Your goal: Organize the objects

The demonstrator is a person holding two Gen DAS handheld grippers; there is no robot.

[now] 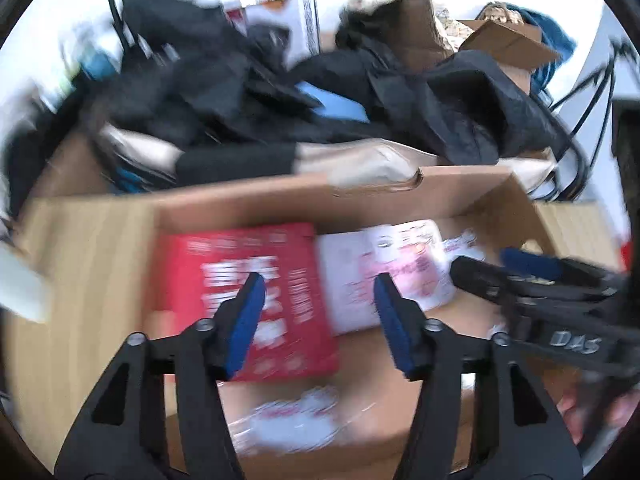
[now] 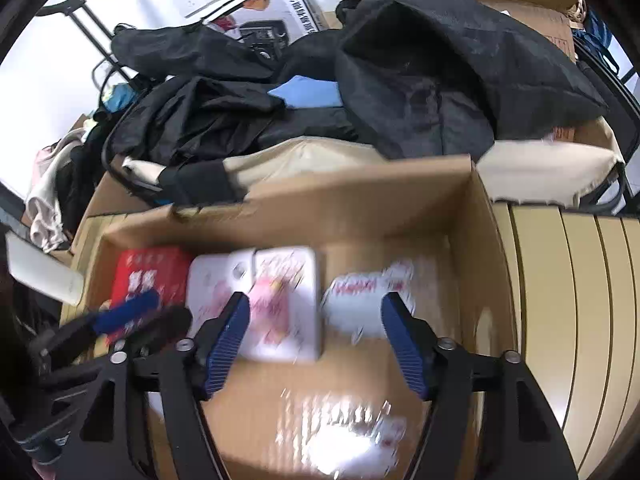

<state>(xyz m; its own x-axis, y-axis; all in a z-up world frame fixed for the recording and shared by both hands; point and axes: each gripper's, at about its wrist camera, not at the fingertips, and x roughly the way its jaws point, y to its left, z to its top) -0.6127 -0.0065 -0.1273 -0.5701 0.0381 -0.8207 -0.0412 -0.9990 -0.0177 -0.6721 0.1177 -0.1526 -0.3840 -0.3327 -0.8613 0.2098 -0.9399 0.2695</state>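
An open cardboard box [image 1: 248, 200] [image 2: 464, 216] lies below both grippers. Inside lie a red packet [image 1: 288, 272] [image 2: 144, 268], a white-and-pink packet [image 1: 360, 276] [image 2: 280, 296] and blurred white shiny packets [image 1: 296, 416] [image 2: 360, 300]. My left gripper [image 1: 318, 282] is open and empty above the red and white packets. My right gripper [image 2: 314, 302] is open and empty above the white packets. Each gripper shows at the side of the other's view: the right one [image 1: 520, 268], the left one [image 2: 140, 312].
Dark jackets and bags [image 1: 224, 92] [image 2: 420, 80] are piled behind the box, with more cardboard boxes [image 1: 508, 44] and a printed carton [image 2: 276, 4]. The box rests on a light wood surface [image 1: 80, 264]; slatted wood [image 2: 576, 300] lies to its right.
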